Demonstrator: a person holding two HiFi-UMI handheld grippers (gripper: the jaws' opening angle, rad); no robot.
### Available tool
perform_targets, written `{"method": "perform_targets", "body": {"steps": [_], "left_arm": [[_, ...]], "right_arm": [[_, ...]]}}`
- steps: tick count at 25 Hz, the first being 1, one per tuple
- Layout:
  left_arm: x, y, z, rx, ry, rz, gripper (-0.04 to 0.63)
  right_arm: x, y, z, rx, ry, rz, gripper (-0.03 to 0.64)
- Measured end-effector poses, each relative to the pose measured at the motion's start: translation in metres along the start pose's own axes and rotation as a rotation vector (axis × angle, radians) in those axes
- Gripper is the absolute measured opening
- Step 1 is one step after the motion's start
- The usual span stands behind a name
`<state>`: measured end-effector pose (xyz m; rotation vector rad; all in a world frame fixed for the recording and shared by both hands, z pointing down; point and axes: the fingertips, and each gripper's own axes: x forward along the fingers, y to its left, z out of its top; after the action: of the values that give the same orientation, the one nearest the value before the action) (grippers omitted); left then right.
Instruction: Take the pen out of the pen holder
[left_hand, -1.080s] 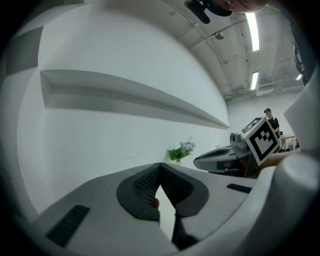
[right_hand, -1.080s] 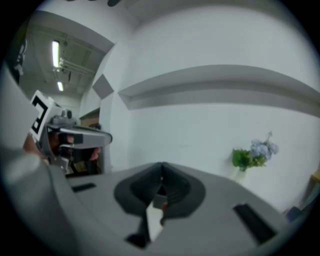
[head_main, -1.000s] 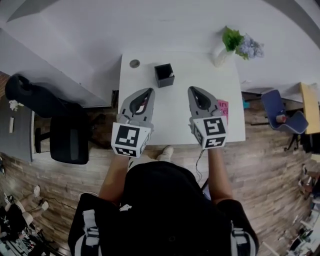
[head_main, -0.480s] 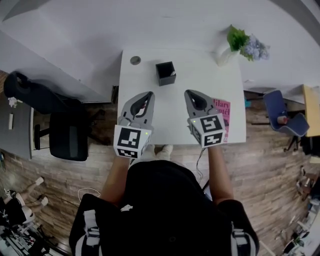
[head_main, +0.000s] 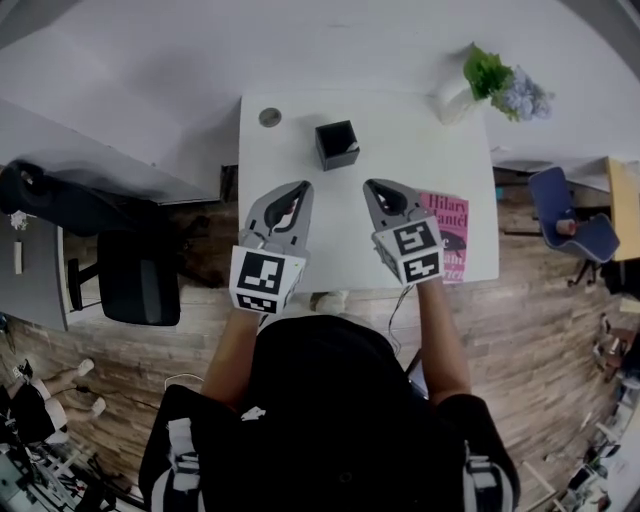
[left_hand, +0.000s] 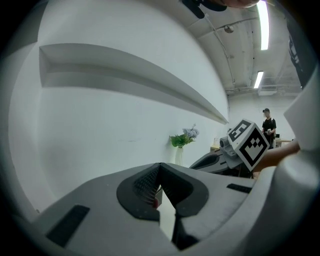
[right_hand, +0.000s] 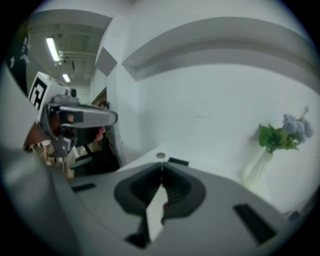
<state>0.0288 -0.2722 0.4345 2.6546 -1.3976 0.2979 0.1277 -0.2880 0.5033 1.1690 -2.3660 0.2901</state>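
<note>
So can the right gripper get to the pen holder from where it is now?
Probably yes. Only bare table lies between the right gripper and the pen holder, with nothing standing in that path. Its jaws are shut, though, so they would have to open first.

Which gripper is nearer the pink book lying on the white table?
Right. The right gripper hangs just beside the pink book's left edge; the left gripper is farther left, beyond the right one.
</note>
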Motion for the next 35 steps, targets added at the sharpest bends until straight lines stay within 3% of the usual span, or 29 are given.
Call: {"method": "perform_targets", "body": {"steps": [9, 24, 35], "left_arm": [[0.02, 0.027, -0.018, -0.02, 0.044, -0.03, 0.02], [0.05, 0.035, -0.052, -0.036, 0.127, -0.13, 0.02], [0.061, 0.043, -0.064, -0.038, 0.167, -0.105, 0.02]], "right_arm": [[0.05, -0.003, -0.02, 0.034, 0.137, 0.082, 0.034], [0.105, -0.03, -0.06, 0.023, 0.361, 0.109, 0.035], [0.131, -0.059, -0.056, 0.012, 0.378, 0.082, 0.123]]}}
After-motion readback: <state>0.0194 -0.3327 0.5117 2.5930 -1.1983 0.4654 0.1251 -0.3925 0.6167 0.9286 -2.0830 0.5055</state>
